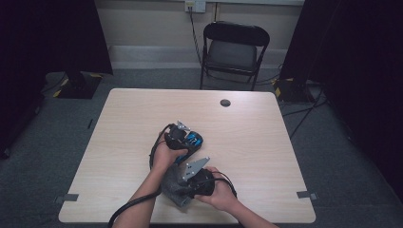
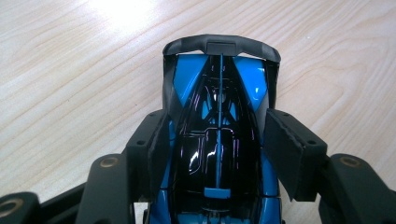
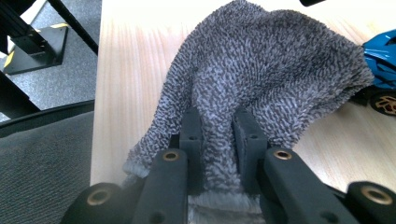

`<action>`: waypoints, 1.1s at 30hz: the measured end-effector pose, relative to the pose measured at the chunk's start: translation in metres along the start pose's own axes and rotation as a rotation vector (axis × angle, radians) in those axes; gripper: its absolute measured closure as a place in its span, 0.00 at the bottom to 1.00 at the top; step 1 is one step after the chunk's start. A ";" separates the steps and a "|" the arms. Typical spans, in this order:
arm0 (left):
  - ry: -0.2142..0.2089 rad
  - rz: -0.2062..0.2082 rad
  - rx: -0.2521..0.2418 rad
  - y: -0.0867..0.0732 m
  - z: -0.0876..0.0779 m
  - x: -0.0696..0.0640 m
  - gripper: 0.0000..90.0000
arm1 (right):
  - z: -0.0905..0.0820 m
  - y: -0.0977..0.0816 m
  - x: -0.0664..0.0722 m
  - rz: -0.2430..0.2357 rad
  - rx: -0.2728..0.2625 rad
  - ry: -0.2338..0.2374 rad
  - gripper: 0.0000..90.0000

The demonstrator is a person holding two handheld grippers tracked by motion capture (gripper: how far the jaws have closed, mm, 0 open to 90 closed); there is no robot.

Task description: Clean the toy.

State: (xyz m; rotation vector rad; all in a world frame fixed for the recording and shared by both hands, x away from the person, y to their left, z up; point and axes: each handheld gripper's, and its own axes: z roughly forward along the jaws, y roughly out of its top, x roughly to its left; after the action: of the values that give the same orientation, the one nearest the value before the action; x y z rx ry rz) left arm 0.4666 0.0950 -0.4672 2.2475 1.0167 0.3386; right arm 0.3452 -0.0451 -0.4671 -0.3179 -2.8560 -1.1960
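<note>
On a light wood-grain table (image 1: 128, 142), square-topped with rounded corners, both grippers work near the front edge, close to the person. A round dark cable port (image 1: 225, 102) sits in the top near the far edge. Tape tabs (image 1: 70, 197) mark the front corners. The floor is grey carpet; a black folding chair (image 1: 234, 50) stands behind the table against a pale wall, with a cable hanging from a wall socket (image 1: 195, 5). Dark curtains flank both sides, and cables run over the floor at right.

No containers on the table.

Left gripper (image 1: 183, 135): in the high view it lies just past the table's middle, held by the left hand (image 1: 165, 156). In the left gripper view (image 2: 219, 135) its jaws clamp the flanks of a blue and black toy car (image 2: 218, 140), one pad on each side of the body; the car's black wing points away from the camera, with bare table beyond it.

Right gripper (image 1: 194, 172): just beside the left one, nearer the front edge, held by the right hand (image 1: 219, 194). In the right gripper view (image 3: 218, 140) its jaws are drawn nearly together, pinching a fold of a grey terry cloth (image 3: 261, 70). The cloth bunches up ahead of the jaws and its far end lies against the toy car (image 3: 382, 60), whose wheel (image 3: 384, 102) shows at the right edge.
</note>
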 end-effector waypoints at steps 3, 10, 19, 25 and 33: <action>0.000 0.003 0.003 0.000 0.000 0.000 0.46 | 0.001 -0.001 0.000 -0.004 0.005 0.003 0.85; -0.003 -0.014 0.006 0.001 0.000 -0.002 0.38 | 0.000 -0.002 -0.002 0.001 0.005 -0.003 0.85; -0.005 -0.034 -0.040 -0.002 -0.016 0.004 0.29 | 0.001 -0.001 -0.001 -0.005 -0.002 0.006 0.85; 0.001 -0.029 -0.070 -0.007 -0.032 0.008 0.27 | 0.000 0.001 0.000 -0.018 -0.013 0.000 0.85; 0.007 -0.052 -0.086 -0.022 -0.052 0.019 0.25 | 0.003 0.008 0.001 -0.031 -0.029 0.007 0.85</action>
State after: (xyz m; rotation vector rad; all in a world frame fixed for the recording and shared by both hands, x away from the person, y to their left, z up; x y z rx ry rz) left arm 0.4427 0.1430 -0.4423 2.1404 1.0428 0.3606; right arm 0.3456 -0.0373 -0.4631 -0.2708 -2.8502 -1.2428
